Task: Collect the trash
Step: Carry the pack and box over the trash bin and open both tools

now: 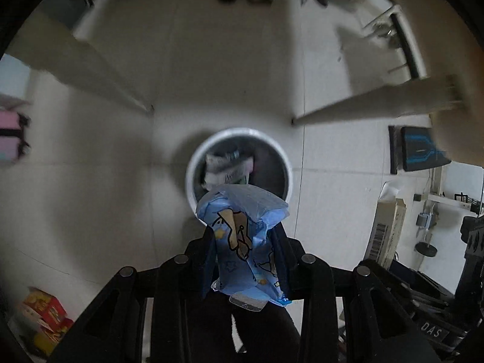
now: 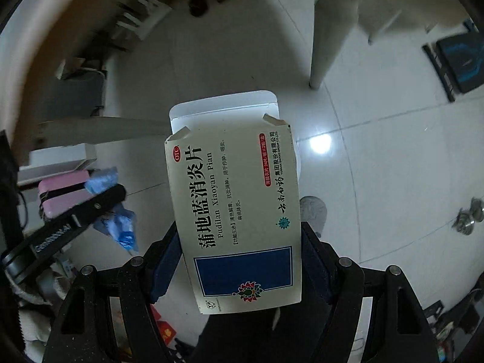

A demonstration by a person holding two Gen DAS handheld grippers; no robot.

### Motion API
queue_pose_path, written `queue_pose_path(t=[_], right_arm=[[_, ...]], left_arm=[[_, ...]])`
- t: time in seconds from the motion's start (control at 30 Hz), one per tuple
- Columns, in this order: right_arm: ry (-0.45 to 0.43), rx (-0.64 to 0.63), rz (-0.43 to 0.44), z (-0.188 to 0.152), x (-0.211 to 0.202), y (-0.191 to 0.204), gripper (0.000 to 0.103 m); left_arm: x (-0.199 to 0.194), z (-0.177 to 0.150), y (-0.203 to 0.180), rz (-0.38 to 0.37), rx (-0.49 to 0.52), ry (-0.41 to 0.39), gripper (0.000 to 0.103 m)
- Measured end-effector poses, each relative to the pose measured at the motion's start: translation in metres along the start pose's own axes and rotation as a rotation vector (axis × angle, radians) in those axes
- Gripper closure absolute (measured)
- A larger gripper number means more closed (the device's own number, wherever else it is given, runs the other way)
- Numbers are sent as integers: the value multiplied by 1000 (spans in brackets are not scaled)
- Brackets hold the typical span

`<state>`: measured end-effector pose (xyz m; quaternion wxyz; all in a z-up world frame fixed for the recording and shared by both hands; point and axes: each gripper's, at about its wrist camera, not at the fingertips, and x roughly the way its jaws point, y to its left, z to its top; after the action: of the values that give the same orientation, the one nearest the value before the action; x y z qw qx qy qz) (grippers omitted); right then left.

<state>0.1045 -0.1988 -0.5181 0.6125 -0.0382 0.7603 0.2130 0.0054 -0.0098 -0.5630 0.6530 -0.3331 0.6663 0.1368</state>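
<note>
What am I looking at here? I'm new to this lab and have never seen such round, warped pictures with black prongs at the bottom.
Each picture comes from a fisheye camera on a hand-held gripper, looking along its two black fingers. No robot arm: a person carries one per hand. The left gripper pinches a blue cartoon wrapper above a round trash bin on the tiled floor; the bin already holds crumpled packaging. The right gripper grips an opened medicine box over the same floor.

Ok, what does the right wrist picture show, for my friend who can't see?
The right tool grips a white medicine box with blue Chinese writing, its top flap open, above a pale tiled floor. At left, the other tool holds a blue wrapper.
</note>
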Motion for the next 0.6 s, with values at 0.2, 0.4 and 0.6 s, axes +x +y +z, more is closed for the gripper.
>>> queue_pose_path(t=[0.2, 0.4, 0.6], right_arm=[[62, 128, 52, 21, 114, -55, 27], [110, 189, 118, 30, 197, -79, 24], [59, 151, 158, 25, 222, -72, 0]], left_arm=[[94, 21, 9, -48, -23, 101, 47], [109, 16, 30, -35, -73, 83, 4], [88, -2, 46, 127, -50, -10, 4]])
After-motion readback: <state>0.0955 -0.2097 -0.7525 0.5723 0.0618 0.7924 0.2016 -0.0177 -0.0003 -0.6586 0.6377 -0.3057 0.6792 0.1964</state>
